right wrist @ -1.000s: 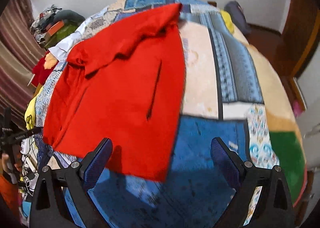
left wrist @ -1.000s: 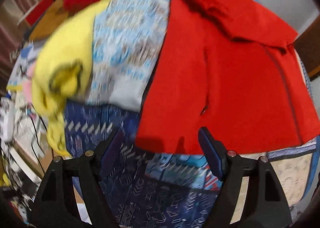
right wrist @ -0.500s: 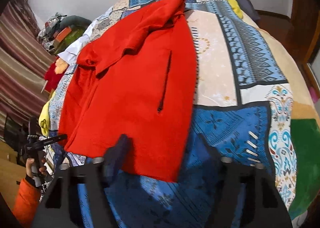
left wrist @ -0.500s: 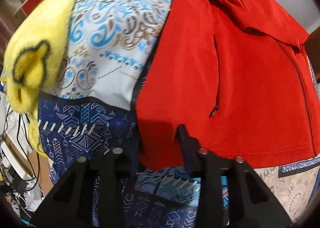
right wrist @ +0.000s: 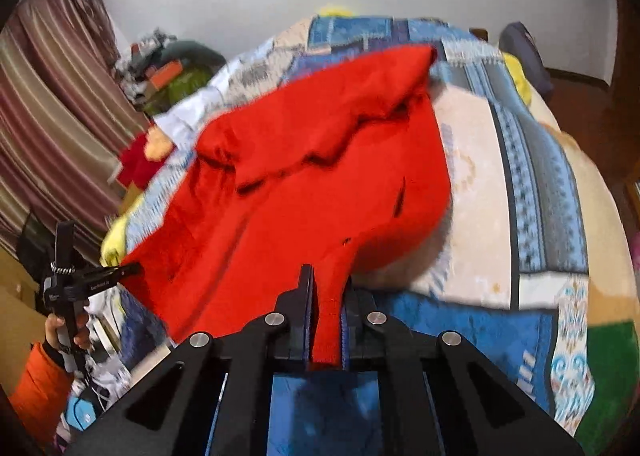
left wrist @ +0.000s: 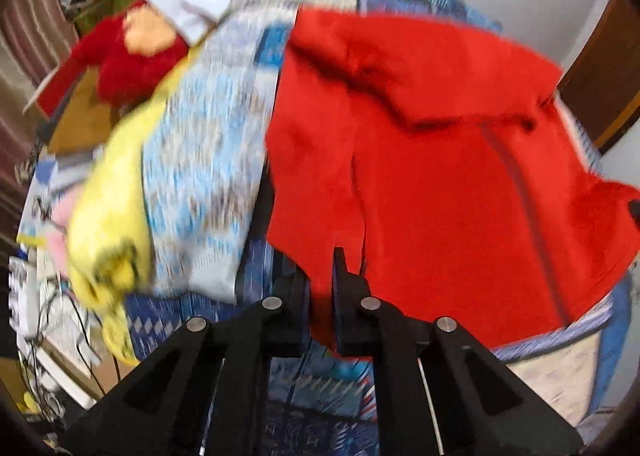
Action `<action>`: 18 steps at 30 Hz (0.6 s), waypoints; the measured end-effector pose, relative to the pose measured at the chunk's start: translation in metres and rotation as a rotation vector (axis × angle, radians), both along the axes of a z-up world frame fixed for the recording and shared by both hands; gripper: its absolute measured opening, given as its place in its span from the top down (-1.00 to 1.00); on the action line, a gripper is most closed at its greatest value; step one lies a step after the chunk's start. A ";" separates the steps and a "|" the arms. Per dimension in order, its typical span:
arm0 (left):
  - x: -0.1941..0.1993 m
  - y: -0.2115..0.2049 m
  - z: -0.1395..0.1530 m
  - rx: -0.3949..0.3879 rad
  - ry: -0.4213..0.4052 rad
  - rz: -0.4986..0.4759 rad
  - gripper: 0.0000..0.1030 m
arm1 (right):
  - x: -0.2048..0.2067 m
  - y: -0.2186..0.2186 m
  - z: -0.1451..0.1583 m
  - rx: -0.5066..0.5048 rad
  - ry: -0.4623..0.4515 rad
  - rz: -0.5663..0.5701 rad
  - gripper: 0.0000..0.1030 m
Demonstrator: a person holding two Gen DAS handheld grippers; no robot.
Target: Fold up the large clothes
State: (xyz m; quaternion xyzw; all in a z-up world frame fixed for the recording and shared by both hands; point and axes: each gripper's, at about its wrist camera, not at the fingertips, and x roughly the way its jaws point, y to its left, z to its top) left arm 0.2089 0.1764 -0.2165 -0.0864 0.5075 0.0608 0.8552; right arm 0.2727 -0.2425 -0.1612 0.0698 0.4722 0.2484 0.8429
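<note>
Left wrist view: the left hand-held gripper (left wrist: pixel 320 292) has its jaws pressed together on the near hem of the red jacket (left wrist: pixel 440 184), pinching a fold of cloth at the hem's left corner. The jacket lies spread over the patchwork bedspread (left wrist: pixel 208 160) of the bed, its hood or collar bunched at the far end and a dark zip line running down its right half. Left of the jacket, along the bed's edge, sits a yellow plush toy (left wrist: pixel 108 224); farther back on the same side lies a red plush toy (left wrist: pixel 124 64). The frame is motion-blurred, so fine detail is unclear.

Right wrist view: the right hand-held gripper (right wrist: pixel 326 320) is closed on the jacket (right wrist: pixel 320 184) at the opposite corner of the near hem, a strip of red cloth clamped between its jaws and drawn up off the bedspread (right wrist: pixel 520 184). The right side of the jacket is lifted and curls away from the bed, showing shadow beneath. Left of the jacket, the left hand-held gripper (right wrist: pixel 124 270) appears from the side, gripped by the person's left hand (right wrist: pixel 66 328) in an orange sleeve. Behind the jacket's far left corner stands a pile of clothes (right wrist: pixel 168 68) against a striped curtain (right wrist: pixel 52 116).
</note>
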 end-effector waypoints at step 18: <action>0.214 0.095 0.080 0.053 -0.212 0.243 0.83 | 0.193 0.041 0.066 -0.097 -0.236 -0.141 0.86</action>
